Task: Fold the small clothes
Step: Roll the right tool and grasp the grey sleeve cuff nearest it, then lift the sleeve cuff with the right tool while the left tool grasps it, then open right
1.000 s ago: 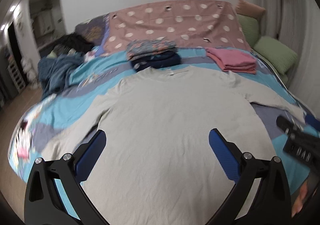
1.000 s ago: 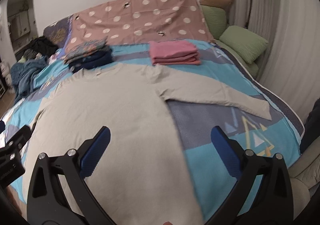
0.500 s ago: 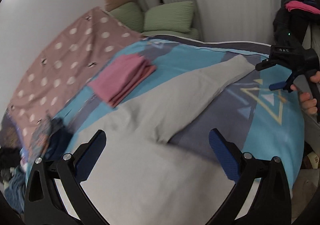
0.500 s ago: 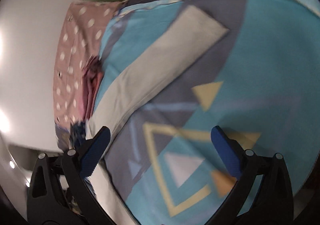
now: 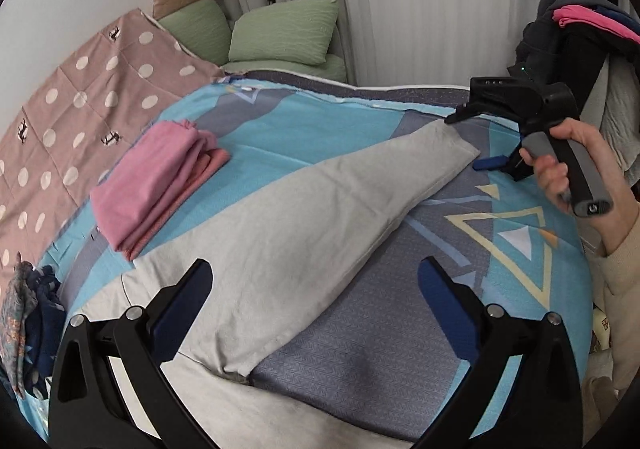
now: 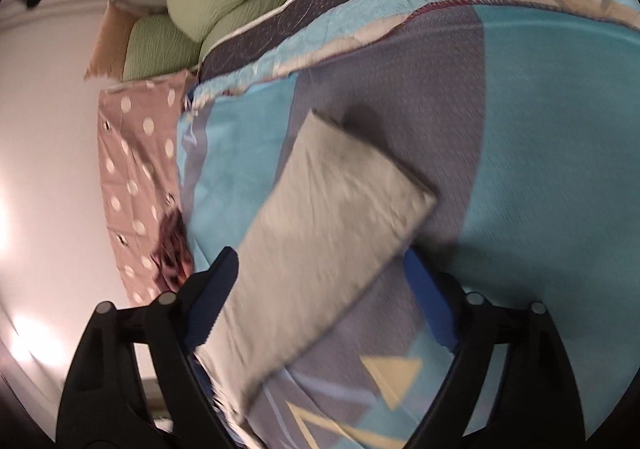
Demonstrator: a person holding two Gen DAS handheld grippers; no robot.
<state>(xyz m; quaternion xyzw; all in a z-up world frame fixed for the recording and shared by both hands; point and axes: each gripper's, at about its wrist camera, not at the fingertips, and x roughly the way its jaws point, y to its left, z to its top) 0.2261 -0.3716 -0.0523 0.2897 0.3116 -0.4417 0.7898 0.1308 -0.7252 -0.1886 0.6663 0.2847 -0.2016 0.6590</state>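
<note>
A grey long-sleeved shirt (image 5: 280, 241) lies flat on the patterned blue bedcover (image 5: 520, 289), its right sleeve stretched toward the bed's far corner. My left gripper (image 5: 316, 269) hovers open over the sleeve near the armpit, nothing between its fingers. A hand holds my right gripper (image 5: 466, 141) at the sleeve's cuff. In the right wrist view the cuff (image 6: 352, 189) lies between the blue pads of the right gripper (image 6: 320, 261). Its jaws are closing, and the pads stand apart from the cloth on both sides.
A folded pink stack (image 5: 156, 185) sits beside the shirt's shoulder. Folded dark patterned clothes (image 5: 24, 313) lie at the left edge. A dotted brown blanket (image 5: 80, 89) and green pillows (image 5: 280, 33) line the head of the bed. More clothes (image 5: 580, 29) hang on a chair at right.
Both grippers swung from over the shirt's body to its right sleeve. The right gripper rolled, dropped to the cuff, and its jaws narrowed a little.
</note>
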